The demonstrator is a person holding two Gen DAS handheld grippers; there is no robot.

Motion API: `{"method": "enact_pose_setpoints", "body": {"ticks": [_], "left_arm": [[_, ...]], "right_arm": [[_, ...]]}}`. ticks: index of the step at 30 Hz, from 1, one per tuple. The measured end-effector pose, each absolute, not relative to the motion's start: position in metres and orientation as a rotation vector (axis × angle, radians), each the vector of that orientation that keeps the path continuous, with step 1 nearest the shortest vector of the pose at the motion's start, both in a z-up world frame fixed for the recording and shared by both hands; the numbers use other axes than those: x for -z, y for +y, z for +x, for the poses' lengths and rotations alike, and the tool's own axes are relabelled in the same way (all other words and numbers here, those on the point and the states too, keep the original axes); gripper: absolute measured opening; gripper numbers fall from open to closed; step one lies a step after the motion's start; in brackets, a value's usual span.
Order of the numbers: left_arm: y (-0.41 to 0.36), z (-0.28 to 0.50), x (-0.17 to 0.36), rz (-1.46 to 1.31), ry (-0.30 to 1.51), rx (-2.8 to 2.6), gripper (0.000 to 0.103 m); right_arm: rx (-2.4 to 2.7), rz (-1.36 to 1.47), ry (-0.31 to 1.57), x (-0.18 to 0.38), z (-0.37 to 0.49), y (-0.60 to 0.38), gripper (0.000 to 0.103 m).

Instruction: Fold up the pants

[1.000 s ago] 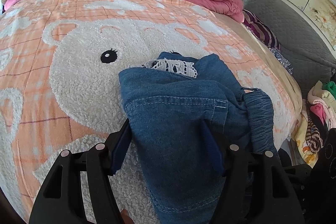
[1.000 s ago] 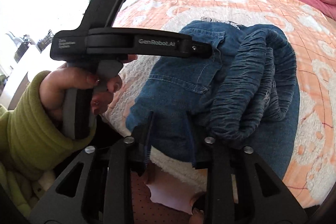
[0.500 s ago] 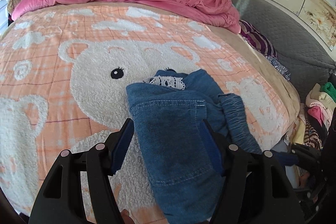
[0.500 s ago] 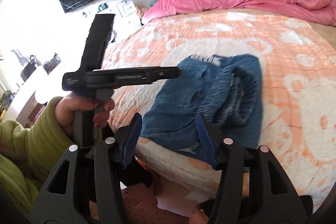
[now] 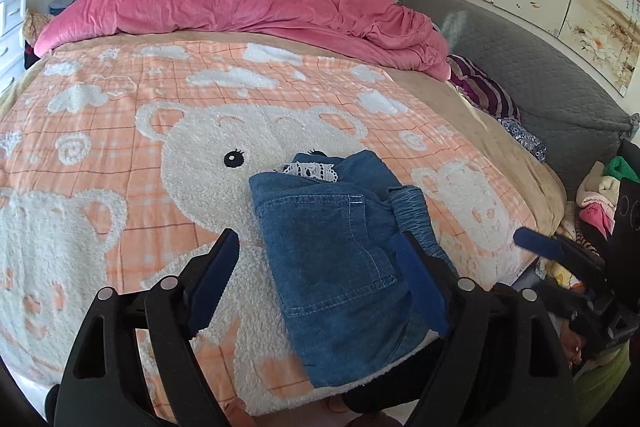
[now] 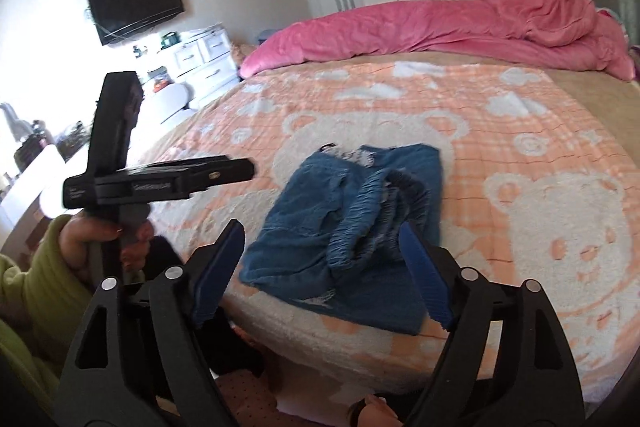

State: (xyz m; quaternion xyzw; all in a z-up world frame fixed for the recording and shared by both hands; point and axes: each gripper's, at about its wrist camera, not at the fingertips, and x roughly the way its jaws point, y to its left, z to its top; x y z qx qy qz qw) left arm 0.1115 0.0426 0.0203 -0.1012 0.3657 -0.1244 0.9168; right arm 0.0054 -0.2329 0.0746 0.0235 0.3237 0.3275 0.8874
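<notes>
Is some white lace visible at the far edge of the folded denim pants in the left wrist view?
Yes, a strip of white lace shows at the far edge of the folded denim pants, which lie on the bear blanket.

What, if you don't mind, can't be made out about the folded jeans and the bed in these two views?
- Folded jeans: the layers underneath are hidden by the top fold in both views; their near edge is cut off by the left gripper.
- Elastic waistband: motion-blurred in the right wrist view.
- White lace trim: mostly tucked inside the denim.
- Bear blanket: its near edge is covered by both grippers' frames.
</notes>
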Motion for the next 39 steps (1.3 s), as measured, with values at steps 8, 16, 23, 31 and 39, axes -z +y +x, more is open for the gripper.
{"method": "enact_pose_setpoints", "body": {"ticks": [8,16,23,31,39], "left_arm": [[0.054,0.096,-0.028,-0.211,0.733,0.231,0.094],[0.054,0.103,-0.01,-0.213,0.786,0.187,0.096],[0.047,0.118,0.011,-0.2,0.843,0.163,0.098],[0.034,0.139,0.033,-0.192,0.892,0.156,0.098],[0.026,0.162,0.056,-0.24,0.94,0.186,0.098]], "right_arm": [[-0.517,0.063,0.634,-0.08,0.016,-0.262,0.078],[-0.378,0.046,0.689,-0.068,0.042,-0.284,0.08],[-0.371,0.028,0.748,-0.045,0.066,-0.281,0.08],[-0.398,0.004,0.84,-0.016,0.094,-0.26,0.08],[-0.446,0.065,0.916,0.002,0.115,-0.25,0.074]]}}
